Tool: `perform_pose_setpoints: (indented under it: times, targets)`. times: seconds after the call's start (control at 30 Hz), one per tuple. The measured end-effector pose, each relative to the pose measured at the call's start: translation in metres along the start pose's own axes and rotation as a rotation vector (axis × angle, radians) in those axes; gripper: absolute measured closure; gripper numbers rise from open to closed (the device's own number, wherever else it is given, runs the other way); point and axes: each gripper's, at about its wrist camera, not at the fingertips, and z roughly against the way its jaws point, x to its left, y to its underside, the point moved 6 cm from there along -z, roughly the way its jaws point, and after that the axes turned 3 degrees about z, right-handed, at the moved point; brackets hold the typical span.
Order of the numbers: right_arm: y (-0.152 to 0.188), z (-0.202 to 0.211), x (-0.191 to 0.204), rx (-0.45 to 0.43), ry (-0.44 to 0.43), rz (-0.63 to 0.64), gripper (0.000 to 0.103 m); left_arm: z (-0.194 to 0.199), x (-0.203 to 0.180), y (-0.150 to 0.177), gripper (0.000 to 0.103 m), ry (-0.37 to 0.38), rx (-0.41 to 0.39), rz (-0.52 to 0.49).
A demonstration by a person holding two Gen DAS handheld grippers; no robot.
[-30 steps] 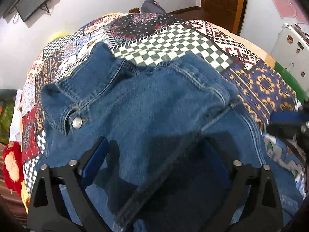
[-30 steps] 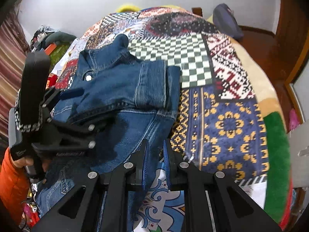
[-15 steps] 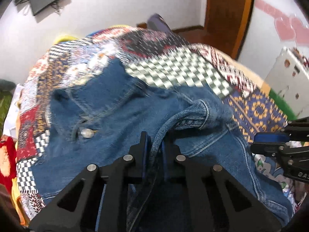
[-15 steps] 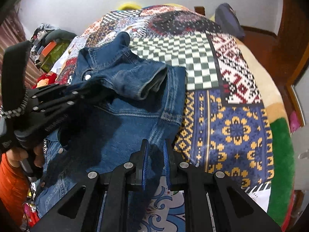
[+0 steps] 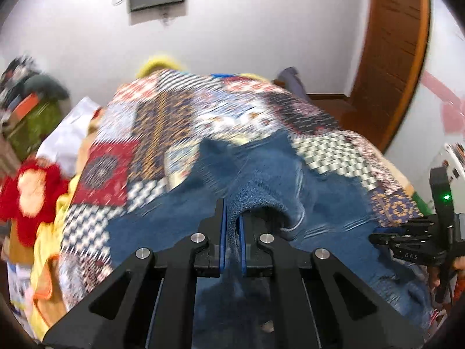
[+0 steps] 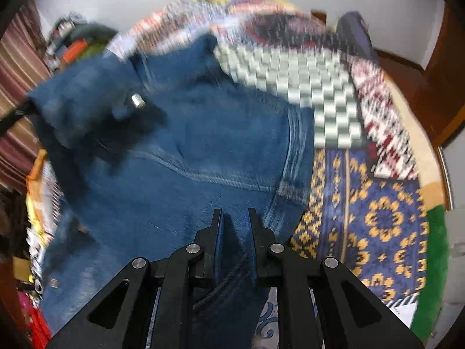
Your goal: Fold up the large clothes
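Both the left gripper [image 5: 231,226] and right gripper [image 6: 234,226] have fingers clamped tight on folds of a blue denim jacket [image 6: 203,151] lying across a patchwork-quilted bed [image 6: 377,203].

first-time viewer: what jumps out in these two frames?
The blue denim jacket sprawled across the middle of the bright patchwork quilt, which fills most of both views. Up close, the left tongs are shut on a bunched fold of denim, and the right tongs grip the jacket near its right-hand edge. A red and cream flower plush sits off the quilt's left side.
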Motion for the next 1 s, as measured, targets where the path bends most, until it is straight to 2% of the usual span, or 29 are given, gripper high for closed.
perform_pose_setpoints:
  times: [0.17, 0.33, 0.4, 0.47, 0.57, 0.6, 0.63, 0.8, 0.83, 0.87, 0.9, 0.97, 1.0]
  targets:
    - [0.010, -0.002, -0.004, -0.011, -0.011, 0.011, 0.092, -0.007, 0.056, 0.038, 0.096, -0.045, 0.061, 0.122]
    - [0.020, 0.003, -0.003, 0.001, 0.040, 0.060, 0.092, -0.023, 0.088, 0.079, 0.096, -0.001, 0.144, 0.259]
    - [0.025, 0.004, 0.001, 0.010, 0.086, 0.093, 0.092, -0.028, 0.095, 0.098, 0.096, -0.033, 0.164, 0.265]
    - [0.030, 0.001, -0.001, 0.032, 0.181, 0.122, 0.085, -0.030, 0.099, 0.112, 0.096, -0.036, 0.179, 0.282]
    - [0.032, 0.005, -0.012, 0.015, 0.193, 0.079, 0.062, -0.037, 0.110, 0.133, 0.096, -0.033, 0.225, 0.323]
    - [0.033, 0.005, -0.020, 0.019, 0.203, 0.040, 0.044, -0.040, 0.114, 0.141, 0.096, -0.037, 0.248, 0.332]
    - [0.034, 0.006, -0.026, 0.019, 0.213, 0.015, 0.034, -0.042, 0.117, 0.145, 0.096, -0.042, 0.262, 0.334]
    - [0.042, 0.011, -0.039, 0.021, 0.152, -0.078, 0.033, -0.035, 0.117, 0.154, 0.095, -0.009, 0.291, 0.295]
    - [0.042, 0.011, -0.039, 0.019, 0.147, -0.090, 0.033, -0.031, 0.116, 0.151, 0.091, 0.001, 0.283, 0.294]
    - [0.042, 0.011, -0.039, 0.019, 0.144, -0.098, 0.033, -0.027, 0.115, 0.147, 0.080, 0.013, 0.273, 0.294]
    - [0.042, 0.013, -0.039, 0.019, 0.142, -0.106, 0.033, -0.023, 0.114, 0.141, 0.064, 0.017, 0.256, 0.293]
    - [0.040, 0.015, -0.037, 0.012, 0.136, -0.123, 0.033, -0.016, 0.111, 0.129, 0.051, 0.021, 0.210, 0.280]
    - [0.040, 0.017, -0.037, 0.005, 0.128, -0.131, 0.033, -0.015, 0.107, 0.122, 0.051, 0.026, 0.191, 0.258]
